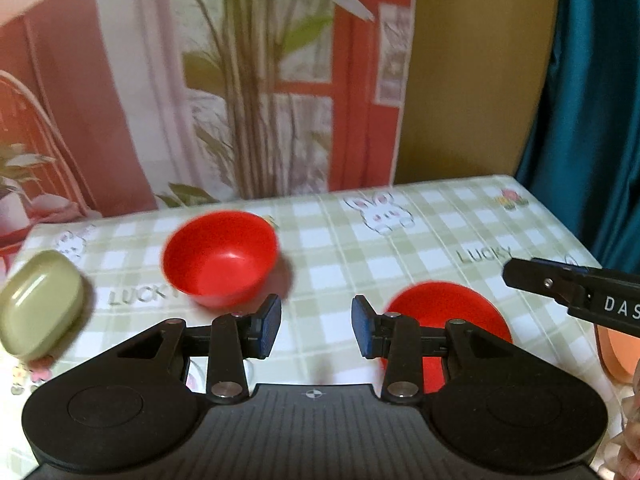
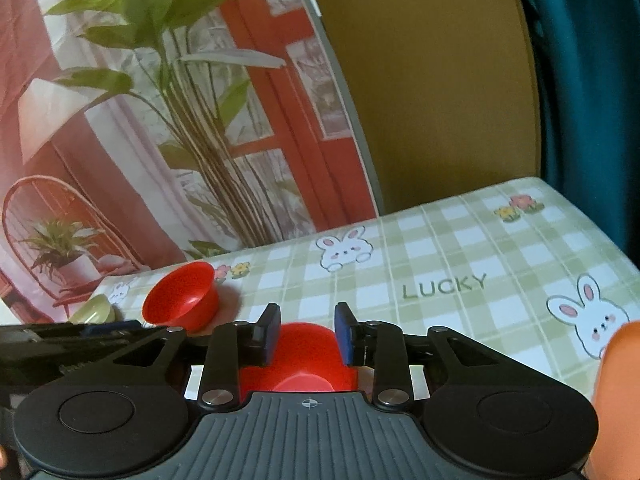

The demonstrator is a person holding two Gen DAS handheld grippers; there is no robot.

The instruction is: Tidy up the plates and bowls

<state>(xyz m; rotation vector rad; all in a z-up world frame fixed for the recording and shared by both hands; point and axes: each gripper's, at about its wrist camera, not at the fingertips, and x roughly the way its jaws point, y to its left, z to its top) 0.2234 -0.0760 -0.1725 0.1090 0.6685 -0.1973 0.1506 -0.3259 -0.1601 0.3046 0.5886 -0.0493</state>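
Bowls and plates sit scattered on a table covered in a green checked cloth printed with rabbits and the word LUCKY. Seen from the left wrist, the left gripper hangs above the cloth with its blue-padded fingers apart and nothing between them. Beyond its left finger stands a red bowl, upright and open; farther left, near the table's edge, lies a pale green dish, blurred and tilted toward the camera. Behind the right finger lies a second red bowl, partly hidden by the linkage. At the far right the tip of the right gripper reaches in from the side, and below it shows a sliver of an orange plate. The right wrist view gives what the left cannot: the right gripper, fingers apart and empty, hovers directly over the near red bowl, whose rim and inside show between and below the two pads. The far red bowl appears here to the left and looks tilted, with the pale green dish just beyond it, mostly hidden behind the dark body of the left gripper at the left edge. The orange plate fills the right margin, too cropped to tell its shape. A backdrop printed with plants and a red window stands behind the table.
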